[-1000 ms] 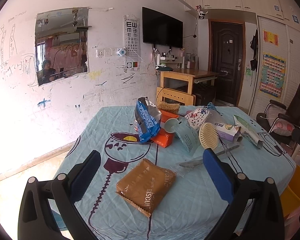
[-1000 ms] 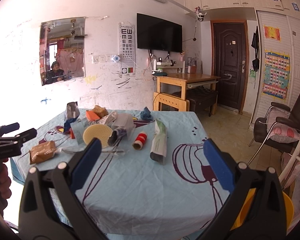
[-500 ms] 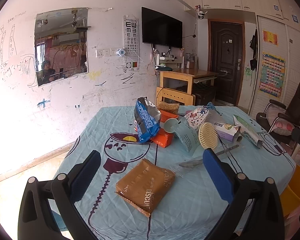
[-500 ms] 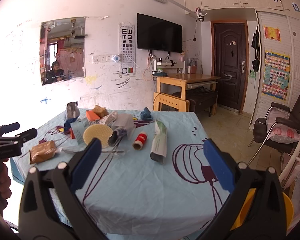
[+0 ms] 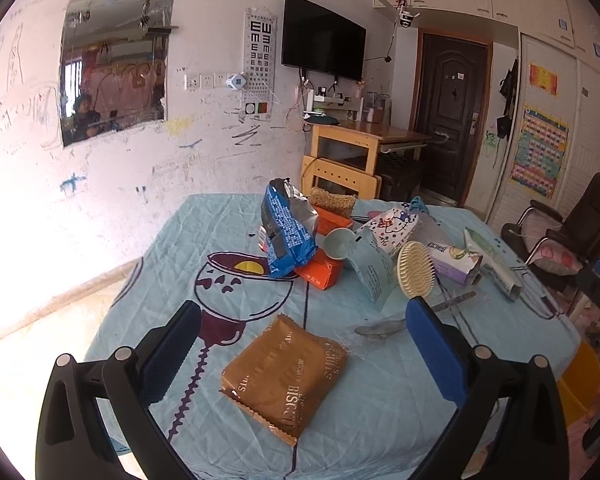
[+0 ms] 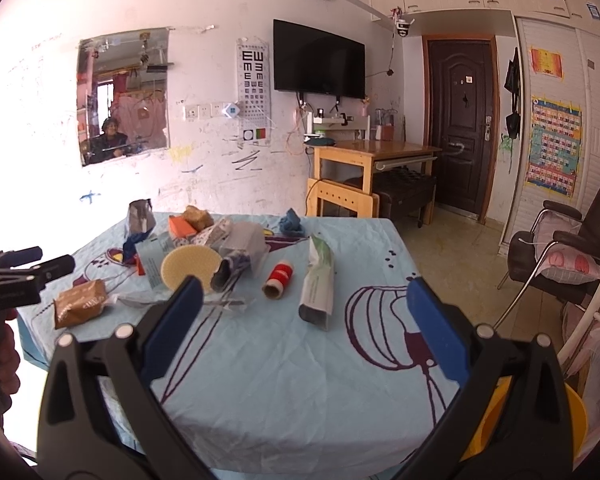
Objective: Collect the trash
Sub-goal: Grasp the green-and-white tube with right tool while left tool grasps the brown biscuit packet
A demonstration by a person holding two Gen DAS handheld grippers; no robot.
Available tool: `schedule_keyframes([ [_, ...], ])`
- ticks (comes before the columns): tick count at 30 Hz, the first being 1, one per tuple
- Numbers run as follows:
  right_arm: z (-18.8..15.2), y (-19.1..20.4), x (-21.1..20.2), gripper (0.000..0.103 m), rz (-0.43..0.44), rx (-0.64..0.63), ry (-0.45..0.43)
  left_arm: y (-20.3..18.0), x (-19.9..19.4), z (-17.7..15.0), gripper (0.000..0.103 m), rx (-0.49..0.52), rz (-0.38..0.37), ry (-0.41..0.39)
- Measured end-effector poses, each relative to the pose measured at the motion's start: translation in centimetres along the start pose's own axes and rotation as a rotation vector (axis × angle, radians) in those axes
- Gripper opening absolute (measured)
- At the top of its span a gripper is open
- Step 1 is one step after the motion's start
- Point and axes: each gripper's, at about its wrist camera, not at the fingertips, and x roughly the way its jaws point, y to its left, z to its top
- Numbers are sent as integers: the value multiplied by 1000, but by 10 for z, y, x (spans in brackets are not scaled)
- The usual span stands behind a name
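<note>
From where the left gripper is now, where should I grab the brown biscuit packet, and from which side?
Take the brown biscuit packet by its crimped near end seam, coming low from the table's near edge. It lies flat on the tablecloth, so its thin sealed edge suits the fingers better than the broad face. The left gripper is open, facing it.

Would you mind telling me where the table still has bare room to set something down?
Bare cloth lies right of the green pack, toward the table's right edge, and in front of it. The heap around the brush and blue bag is crowded.
</note>
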Motion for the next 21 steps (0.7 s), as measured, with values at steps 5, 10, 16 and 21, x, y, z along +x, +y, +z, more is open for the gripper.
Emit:
schedule_keyframes([
  [5,25,-10,19,98,85,58,14,19,11,28,97,-47,-97,40],
  [10,45,-13,57,98,143,72,119,30,44,52,97,-70,-79,242],
  [16,58,-10,104,98,192,53,286,27,70,51,97,-42,-92,417],
  [21,65,-33,150,98,195,150,479,11,81,42,97,57,-113,544],
])
